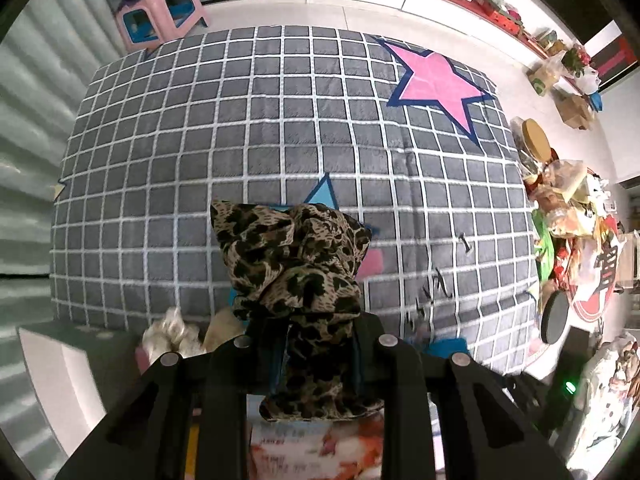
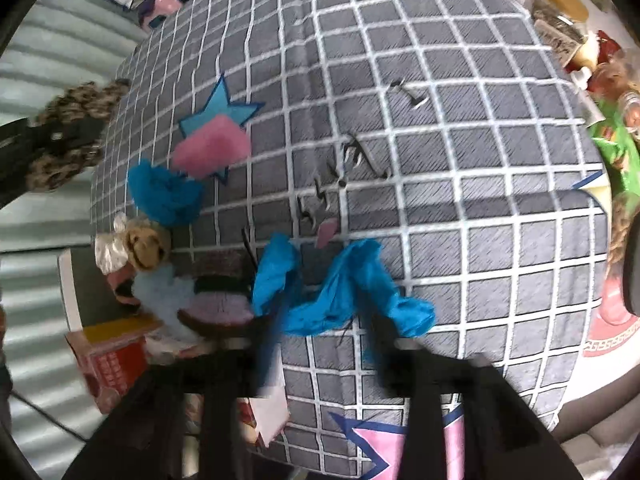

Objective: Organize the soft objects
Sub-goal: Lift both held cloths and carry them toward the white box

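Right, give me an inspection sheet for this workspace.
Surface: grey checked quilt with star patches.
Job's things: leopard-print fabric piece lifted; crumpled blue cloth, pink cloth, small plush bear on the quilt.
Clutter: packaged goods heaped beside the quilt.
Grippers: left gripper shut on the leopard piece; right gripper open above the blue cloth.
Cables: nothing seen.
Surroundings: pink plastic stool.

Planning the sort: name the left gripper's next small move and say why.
Probably carry the leopard-print cloth clear of the grid blanket toward a sorting spot. The left gripper is shut on it, and it hangs bunched above the blanket.
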A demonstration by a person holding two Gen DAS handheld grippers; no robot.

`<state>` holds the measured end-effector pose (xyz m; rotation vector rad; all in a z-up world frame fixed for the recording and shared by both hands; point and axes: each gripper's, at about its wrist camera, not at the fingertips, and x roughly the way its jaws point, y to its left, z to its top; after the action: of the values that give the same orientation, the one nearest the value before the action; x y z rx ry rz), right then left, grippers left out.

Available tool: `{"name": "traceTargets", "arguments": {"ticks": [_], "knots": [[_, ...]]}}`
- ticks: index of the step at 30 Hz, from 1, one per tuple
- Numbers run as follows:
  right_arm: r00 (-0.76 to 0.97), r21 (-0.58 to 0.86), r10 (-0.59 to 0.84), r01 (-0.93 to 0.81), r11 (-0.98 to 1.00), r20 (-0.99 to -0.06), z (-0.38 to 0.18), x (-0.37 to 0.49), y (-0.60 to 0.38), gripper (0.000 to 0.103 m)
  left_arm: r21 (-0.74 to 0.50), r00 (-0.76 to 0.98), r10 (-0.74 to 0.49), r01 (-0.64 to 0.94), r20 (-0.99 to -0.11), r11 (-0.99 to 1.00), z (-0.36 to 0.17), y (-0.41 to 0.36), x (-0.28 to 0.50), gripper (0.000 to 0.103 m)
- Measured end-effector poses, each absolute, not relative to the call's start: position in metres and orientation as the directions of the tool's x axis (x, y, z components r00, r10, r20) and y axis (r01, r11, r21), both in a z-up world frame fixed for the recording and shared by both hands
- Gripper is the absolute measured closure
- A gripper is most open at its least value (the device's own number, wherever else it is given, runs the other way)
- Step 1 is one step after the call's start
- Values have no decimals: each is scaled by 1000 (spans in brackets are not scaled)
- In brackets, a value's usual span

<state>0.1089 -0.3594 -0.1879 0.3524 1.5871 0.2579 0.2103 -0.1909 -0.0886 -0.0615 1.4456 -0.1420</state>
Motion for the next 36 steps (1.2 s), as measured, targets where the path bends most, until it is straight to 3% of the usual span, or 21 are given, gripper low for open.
{"name": "traceTargets", "arguments": {"ticks": [12, 14, 16, 18, 19, 20, 36], "knots": [[-36, 193, 190, -112, 975, -981, -228, 108, -314, 22, -130, 73, -137, 92, -988, 987, -70, -150, 126, 75], [-24, 173, 172, -117, 978, -985, -233, 112, -308, 32, -118, 68, -125, 101, -990, 988, -69, -158, 114, 75], [-12, 159, 159, -128, 979, -987, -235, 114, -304, 60, -115, 62, -122, 111, -991, 987, -69, -161, 104, 75], [-16, 191, 191, -119, 974, -982, -230, 118, -311, 75, -101, 67, -110, 132, -992, 986, -66, -163, 94, 75], [-25, 224, 223, -103, 969, -974, -223, 123, -321, 88, -95, 68, -105, 139, -992, 986, -64, -164, 90, 75], [-31, 265, 263, -78, 961, -964, -221, 126, -327, 90, -91, 69, -101, 146, -992, 985, -63, -165, 87, 75], [42, 359, 357, 64, 931, -933, -170, 96, -367, 90, -99, 89, -125, 254, -988, 962, -60, -171, 49, 75]]}}
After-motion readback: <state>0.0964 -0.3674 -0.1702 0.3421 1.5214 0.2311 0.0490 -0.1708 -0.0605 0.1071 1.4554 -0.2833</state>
